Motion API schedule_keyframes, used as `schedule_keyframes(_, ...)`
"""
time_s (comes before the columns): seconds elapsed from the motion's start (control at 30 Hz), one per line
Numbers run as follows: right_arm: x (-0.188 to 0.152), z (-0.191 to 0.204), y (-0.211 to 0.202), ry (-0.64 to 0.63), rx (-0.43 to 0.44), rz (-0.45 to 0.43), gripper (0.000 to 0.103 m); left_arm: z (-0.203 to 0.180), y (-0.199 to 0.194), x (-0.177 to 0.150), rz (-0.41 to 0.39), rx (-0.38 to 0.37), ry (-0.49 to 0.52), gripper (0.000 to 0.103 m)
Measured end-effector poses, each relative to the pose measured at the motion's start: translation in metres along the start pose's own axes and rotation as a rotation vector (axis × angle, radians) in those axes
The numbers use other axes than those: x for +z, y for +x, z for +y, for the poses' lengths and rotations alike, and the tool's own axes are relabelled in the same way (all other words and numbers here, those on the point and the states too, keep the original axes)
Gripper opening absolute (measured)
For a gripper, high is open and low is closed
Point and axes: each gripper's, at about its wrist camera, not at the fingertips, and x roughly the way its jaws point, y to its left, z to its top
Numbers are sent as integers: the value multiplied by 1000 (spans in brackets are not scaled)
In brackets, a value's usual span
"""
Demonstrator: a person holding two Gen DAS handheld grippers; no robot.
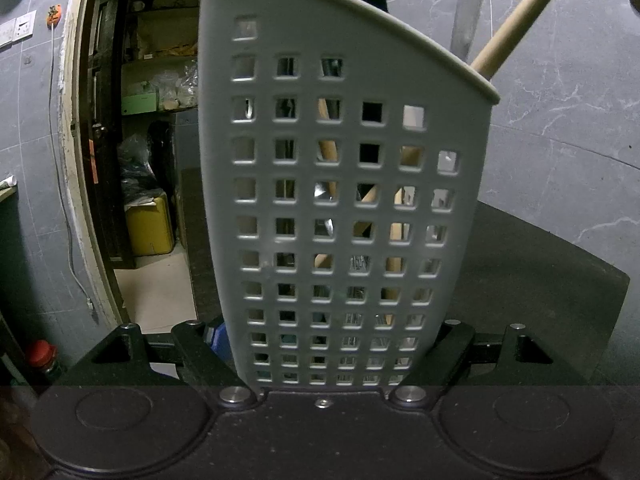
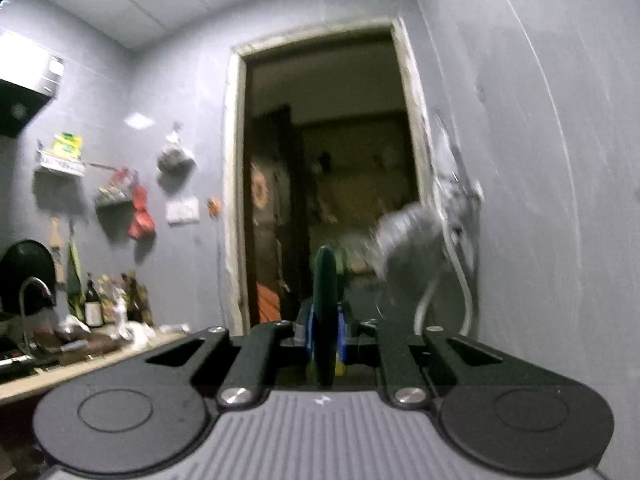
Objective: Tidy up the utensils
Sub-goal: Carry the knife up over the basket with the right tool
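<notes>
A grey perforated utensil holder (image 1: 340, 200) fills the left wrist view, standing upright between the jaws of the left gripper (image 1: 324, 344), which are clamped on its lower sides. Behind its square holes, wooden handles and pieces of metal cutlery show inside, and a wooden handle (image 1: 516, 20) leans out over the sloped rim at upper right beside a pale, blurred shaft (image 1: 470, 8). The holder sits above a dark desk (image 1: 540, 280), with grey marbled wall tiles behind and an open doorway (image 1: 156, 140) to the left.

In the right wrist view, the right gripper (image 2: 325, 332) points level toward that doorway, its jaws closed on a thin dark-green utensil (image 2: 325, 308) seen edge-on and standing upright between the blue pads. A blurred grey shape (image 2: 424, 248) hangs at the wall to the right. A desk with a faucet (image 2: 34, 300) and bottles (image 2: 94, 304) lies at left.
</notes>
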Motion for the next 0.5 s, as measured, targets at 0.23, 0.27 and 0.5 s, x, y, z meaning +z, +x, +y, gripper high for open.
schedule_keyframes(0.23,23,34,-2,-55,95,-90,14,0,0,0,0,0,1,83)
schedule_keyframes(0.27,24,37,-3,-55,105,-94,14,0,0,0,0,0,1,83)
schedule_keyframes(0.5,16,55,6,-39,197,-71,14,0,0,0,0,0,1,83)
